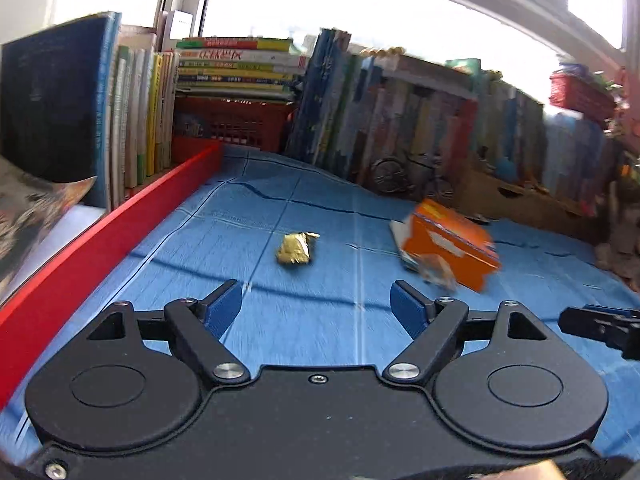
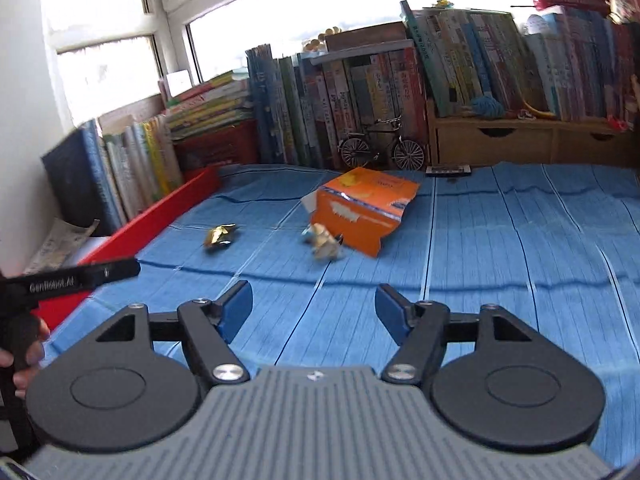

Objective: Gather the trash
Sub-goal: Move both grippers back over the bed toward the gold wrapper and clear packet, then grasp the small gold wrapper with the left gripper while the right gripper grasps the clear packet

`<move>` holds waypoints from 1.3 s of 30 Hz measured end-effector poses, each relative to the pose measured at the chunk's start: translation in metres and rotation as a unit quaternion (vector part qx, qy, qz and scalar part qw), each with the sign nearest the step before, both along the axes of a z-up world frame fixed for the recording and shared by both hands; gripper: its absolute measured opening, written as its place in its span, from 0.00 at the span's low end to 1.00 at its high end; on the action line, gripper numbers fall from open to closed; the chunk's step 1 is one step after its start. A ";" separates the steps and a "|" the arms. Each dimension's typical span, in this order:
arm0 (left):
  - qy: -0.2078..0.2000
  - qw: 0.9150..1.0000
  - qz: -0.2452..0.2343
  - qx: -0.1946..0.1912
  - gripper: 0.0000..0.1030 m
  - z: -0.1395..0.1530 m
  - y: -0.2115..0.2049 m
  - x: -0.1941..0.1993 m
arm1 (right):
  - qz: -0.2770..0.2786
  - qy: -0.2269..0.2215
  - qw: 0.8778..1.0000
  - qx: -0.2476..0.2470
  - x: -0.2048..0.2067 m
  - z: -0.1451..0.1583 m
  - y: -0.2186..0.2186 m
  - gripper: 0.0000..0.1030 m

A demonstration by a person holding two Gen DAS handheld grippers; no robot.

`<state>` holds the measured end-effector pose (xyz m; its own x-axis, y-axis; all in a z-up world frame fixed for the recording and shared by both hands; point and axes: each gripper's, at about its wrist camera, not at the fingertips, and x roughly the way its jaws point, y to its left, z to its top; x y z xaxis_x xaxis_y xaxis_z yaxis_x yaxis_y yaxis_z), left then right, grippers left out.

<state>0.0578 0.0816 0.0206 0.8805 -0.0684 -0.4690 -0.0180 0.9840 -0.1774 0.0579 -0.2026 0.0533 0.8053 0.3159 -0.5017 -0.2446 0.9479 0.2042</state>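
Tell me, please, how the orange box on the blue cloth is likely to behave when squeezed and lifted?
The orange box looks like torn thin cardboard with a ragged open edge, so it would probably crush rather than stay stiff. It seems empty and light for its size. Lying tilted on the blue cloth, it may slide or tip if pushed.

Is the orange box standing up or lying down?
Lying tipped on its side. The orange box rests tilted on the blue cloth, torn end facing the camera.
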 end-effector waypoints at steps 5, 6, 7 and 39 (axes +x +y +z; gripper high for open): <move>0.025 1.000 0.011 0.005 0.78 -0.023 0.001 0.072 | 0.007 0.024 1.000 -0.006 0.054 -0.012 0.017 0.76; 0.026 0.999 0.018 0.007 0.78 -0.028 0.002 0.083 | 0.007 0.027 1.000 -0.008 0.064 -0.015 0.020 0.76; 0.028 0.999 0.026 0.009 0.78 -0.032 0.003 0.094 | 0.007 0.029 0.999 -0.012 0.073 -0.019 0.023 0.76; 0.035 0.997 0.019 0.064 0.28 -0.012 -0.011 0.065 | 0.024 0.042 0.996 -0.069 0.090 -0.014 0.058 0.30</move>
<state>0.1229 0.0702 0.0082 0.8459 0.0294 -0.5326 -0.0640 0.9969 -0.0466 0.1478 -0.1444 0.0394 0.7435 0.2763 -0.6090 -0.2781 0.9559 0.0941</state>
